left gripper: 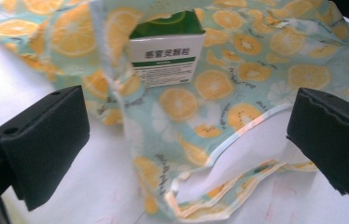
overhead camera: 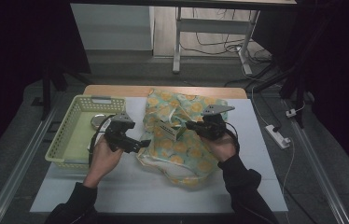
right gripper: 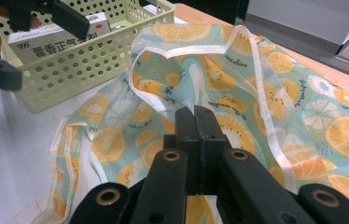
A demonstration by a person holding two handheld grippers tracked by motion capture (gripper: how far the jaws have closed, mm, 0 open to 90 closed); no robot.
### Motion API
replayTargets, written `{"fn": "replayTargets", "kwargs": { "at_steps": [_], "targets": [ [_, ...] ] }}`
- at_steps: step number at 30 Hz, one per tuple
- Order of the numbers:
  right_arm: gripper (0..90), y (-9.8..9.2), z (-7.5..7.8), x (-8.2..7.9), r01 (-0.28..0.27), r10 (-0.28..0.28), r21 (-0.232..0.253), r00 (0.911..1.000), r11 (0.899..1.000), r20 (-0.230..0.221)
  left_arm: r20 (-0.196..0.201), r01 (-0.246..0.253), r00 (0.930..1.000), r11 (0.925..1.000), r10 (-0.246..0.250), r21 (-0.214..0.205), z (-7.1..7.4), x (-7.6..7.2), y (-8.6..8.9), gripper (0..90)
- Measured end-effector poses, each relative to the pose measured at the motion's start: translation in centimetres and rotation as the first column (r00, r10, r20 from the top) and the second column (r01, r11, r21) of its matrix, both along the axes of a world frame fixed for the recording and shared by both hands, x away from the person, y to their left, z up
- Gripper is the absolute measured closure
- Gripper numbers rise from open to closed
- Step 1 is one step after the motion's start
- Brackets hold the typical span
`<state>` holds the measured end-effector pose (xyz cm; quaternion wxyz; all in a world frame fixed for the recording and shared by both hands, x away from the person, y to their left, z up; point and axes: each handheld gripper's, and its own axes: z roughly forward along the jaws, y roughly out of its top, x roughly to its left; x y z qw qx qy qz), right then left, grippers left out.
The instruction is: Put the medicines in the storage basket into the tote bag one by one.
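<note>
Packing under way: the right gripper (overhead camera: 190, 125), jaws pinched on the edge of the orange-print bag (overhead camera: 182, 149), holds its mouth up at table centre. The left gripper (overhead camera: 145, 142), jaws spread and empty, sits at the bag's nine o'clock, facing the white-and-green box (left gripper: 167, 55) already inside. Next, likely, another item from the basket (overhead camera: 65, 135).

Two forearms in dark sleeves reaching in from the near edge in the high view, hands bare, each wrapped around a black gripper. Left gripper (overhead camera: 140, 143) held low, pointing toward the right one, jaws spread wide with nothing pressed between the pads (left gripper: 46, 144). Right gripper (overhead camera: 189, 125) held a little farther from the body, pointing toward the left one, jaws pressed flat together along their length in the right gripper view (right gripper: 196, 123). Grey three-cornered plates riding on top of both. Cables looping back past each wrist.
</note>
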<state>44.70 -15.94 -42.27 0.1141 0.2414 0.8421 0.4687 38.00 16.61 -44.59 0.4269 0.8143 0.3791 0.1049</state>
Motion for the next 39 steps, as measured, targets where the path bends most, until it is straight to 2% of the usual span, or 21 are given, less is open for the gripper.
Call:
{"fn": "replayTargets", "kwargs": {
  "at_steps": [6, 8, 10, 18, 21, 24, 28, 33, 35, 37, 39],
  "targets": [
    [90.0, -0.1, 0.0, 0.0, 0.001, -0.001, -0.001, 1.0, 1.0, 0.0, -0.009, -0.021, 0.9997, 0.9998, 0.021, -0.005, 0.2, -0.8, 1.2, 0.0],
    [90.0, 0.0, 0.0, 0.0, 0.002, -0.002, -0.005, 1.0, 1.0, 0.0, -0.024, -0.03, 0.9993, 0.9996, 0.029, -0.003, 0.3, -1.1, 1.6, 0.0],
    [90.0, 0.0, 0.0, 0.0, 0.0, 0.0, -0.005, 1.0, 1.0, -0.002, -0.02, -0.038, 0.9991, 0.9993, 0.038, -0.004, 0.5, -1.5, 2.0, 0.0],
    [90.0, 0.0, 0.0, 0.0, -0.001, 0.001, -0.005, 1.0, 1.0, -0.002, -0.009, -0.122, 0.9924, 0.9917, 0.122, 0.04, 0.7, -2.9, 4.5, 0.0],
    [90.0, 0.0, 0.0, 0.0, -0.002, 0.002, -0.004, 1.0, 1.0, -0.001, -0.007, -0.165, 0.986, 0.9832, 0.166, 0.078, 0.6, -3.4, 5.6, 0.0],
    [90.0, 0.0, 0.0, 0.0, -0.003, 0.003, -0.003, 1.0, 1.0, -0.001, -0.013, -0.211, 0.9769, 0.9738, 0.213, 0.084, 0.3, -3.8, 6.8, 0.0],
    [90.0, 0.1, 0.0, 0.0, -0.003, 0.003, -0.004, 1.0, 1.0, 0.0, -0.014, -0.272, 0.9611, 0.9556, 0.276, 0.112, -0.1, -4.2, 8.1, 0.0],
    [90.0, 0.0, 0.0, 0.0, -0.002, 0.002, -0.004, 1.0, 1.0, 0.001, -0.031, -0.32, 0.9449, 0.9391, 0.326, 0.126, -0.6, -4.4, 9.2, 0.0],
    [90.0, -0.1, 0.0, 0.0, -0.001, 0.001, -0.002, 1.0, 1.0, 0.0, -0.038, -0.344, 0.9351, 0.9281, 0.352, 0.143, -0.9, -4.4, 9.6, 0.0],
    [90.0, -0.1, 0.1, 0.0, 0.001, -0.001, -0.001, 1.0, 1.0, 0.0, -0.053, -0.356, 0.9285, 0.9218, 0.367, 0.153, -1.2, -4.3, 10.0, 0.0],
    [90.0, -0.2, 0.1, 0.0, 0.002, -0.002, -0.002, 1.0, 1.0, 0.001, -0.072, -0.358, 0.9254, 0.9208, 0.372, 0.155, -1.5, -4.3, 10.2, 0.0]
  ]
}}
